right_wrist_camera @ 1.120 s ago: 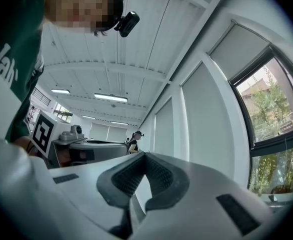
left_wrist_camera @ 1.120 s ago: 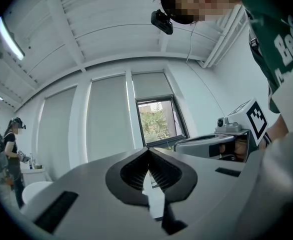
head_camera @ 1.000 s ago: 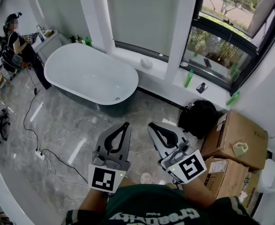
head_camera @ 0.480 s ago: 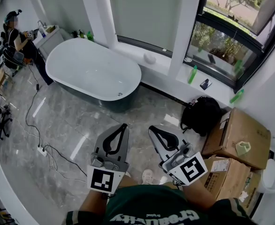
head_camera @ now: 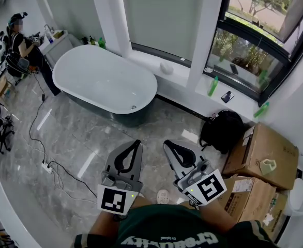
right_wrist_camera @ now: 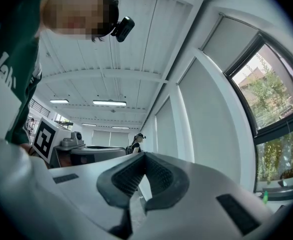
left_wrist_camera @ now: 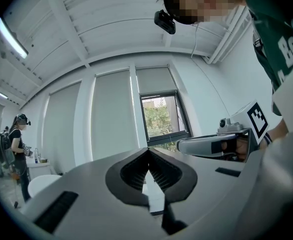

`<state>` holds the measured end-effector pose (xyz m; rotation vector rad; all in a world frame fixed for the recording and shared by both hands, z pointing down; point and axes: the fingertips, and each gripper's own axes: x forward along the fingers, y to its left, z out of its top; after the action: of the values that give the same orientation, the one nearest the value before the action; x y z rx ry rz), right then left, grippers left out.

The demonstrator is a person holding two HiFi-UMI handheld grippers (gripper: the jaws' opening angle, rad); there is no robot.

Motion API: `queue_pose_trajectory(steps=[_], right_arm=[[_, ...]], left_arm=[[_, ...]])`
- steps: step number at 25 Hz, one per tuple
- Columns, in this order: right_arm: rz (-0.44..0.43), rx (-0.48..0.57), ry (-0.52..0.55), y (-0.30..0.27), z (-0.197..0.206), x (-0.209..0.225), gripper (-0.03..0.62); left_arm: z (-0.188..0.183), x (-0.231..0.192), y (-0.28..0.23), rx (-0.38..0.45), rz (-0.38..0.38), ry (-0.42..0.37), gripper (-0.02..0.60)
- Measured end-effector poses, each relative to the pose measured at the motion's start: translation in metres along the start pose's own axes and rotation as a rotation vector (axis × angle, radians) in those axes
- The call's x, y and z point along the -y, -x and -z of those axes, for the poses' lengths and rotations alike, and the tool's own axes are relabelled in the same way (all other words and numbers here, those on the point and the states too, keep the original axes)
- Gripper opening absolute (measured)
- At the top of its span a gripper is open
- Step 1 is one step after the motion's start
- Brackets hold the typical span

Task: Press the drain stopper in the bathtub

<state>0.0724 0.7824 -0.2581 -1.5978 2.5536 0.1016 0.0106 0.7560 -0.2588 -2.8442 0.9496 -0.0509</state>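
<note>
At the bottom of the head view, the left tool and the right tool are held side by side above the grey marble floor. Both are clenched with nothing between the jaws, as is confirmed in each tool's own view, where the ribbed pads are seen meeting at the tip. Compared with a second ago, both are found slightly lower in the view, and their clenched state is unchanged.

To the left a cable is trailed across the floor. To the right a black backpack is set against cardboard boxes.

Farther off, the white bathtub is seen well apart from both tools; it has shifted a little up and right in the view. The drain stopper is made out only as a small metallic dot at the tub's near end (too small for detail).

Beyond, a person is stationed at the tub's far end.
</note>
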Motion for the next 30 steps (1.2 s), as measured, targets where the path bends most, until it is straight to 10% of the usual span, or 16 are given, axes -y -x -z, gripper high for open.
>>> queue_pose_trajectory(steps=[30], right_arm=[[-0.006,-0.002,-0.010,-0.003,0.003,-0.003,0.015]], left_arm=[[0.005,-0.006,0.011,-0.021,-0.033,0.003,0.009]])
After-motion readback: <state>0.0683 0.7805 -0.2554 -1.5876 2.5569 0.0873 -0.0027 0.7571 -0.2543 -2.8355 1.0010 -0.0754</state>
